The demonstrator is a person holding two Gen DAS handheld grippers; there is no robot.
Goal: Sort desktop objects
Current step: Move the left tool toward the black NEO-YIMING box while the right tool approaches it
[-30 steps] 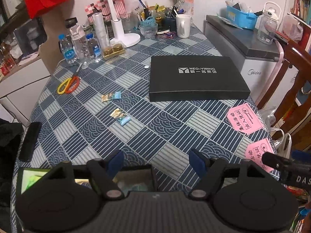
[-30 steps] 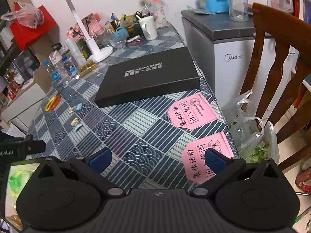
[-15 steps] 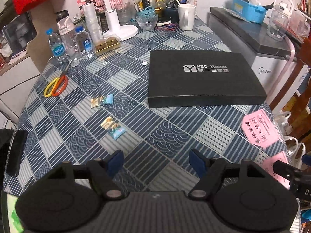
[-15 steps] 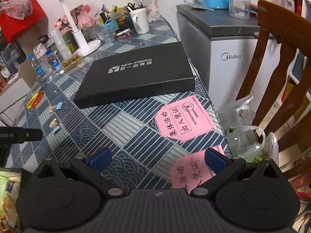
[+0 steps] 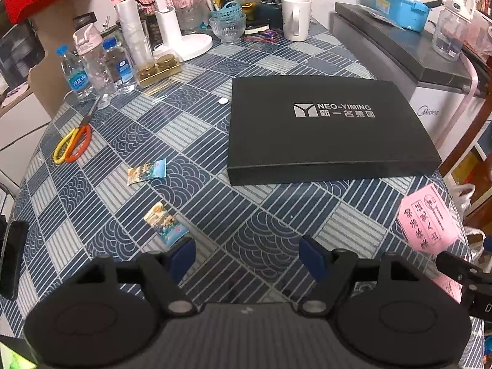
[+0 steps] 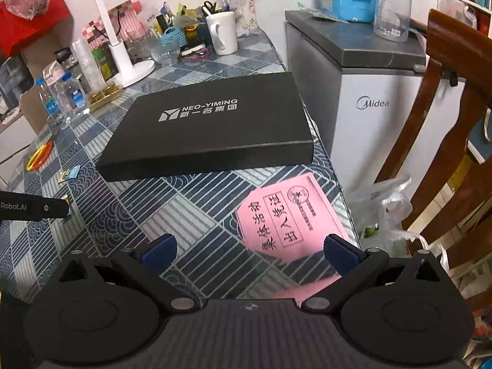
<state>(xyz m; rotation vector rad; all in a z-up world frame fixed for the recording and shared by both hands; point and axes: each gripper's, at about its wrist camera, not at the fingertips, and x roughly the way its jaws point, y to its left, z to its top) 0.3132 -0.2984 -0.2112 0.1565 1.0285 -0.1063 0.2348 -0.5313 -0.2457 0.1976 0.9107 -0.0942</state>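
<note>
left gripper [image 5: 247,253] with jaws wide apart and empty above the patterned tablecloth [image 5: 276,215]. just beyond its left blue pad, a candy packet [image 5: 166,223]; a second packet [image 5: 147,172] farther on. scissors [image 5: 73,144] at left; black box [image 5: 326,126] at centre right; pink slip [image 5: 427,221] near the right edge.

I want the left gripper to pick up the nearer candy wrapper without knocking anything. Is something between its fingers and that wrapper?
Nothing visible is in the way. The nearer small blue and yellow candy wrapper lies flat on the blue patterned tablecloth, just ahead of the open left gripper, by its left fingertip. Only bare cloth lies between them.
</note>
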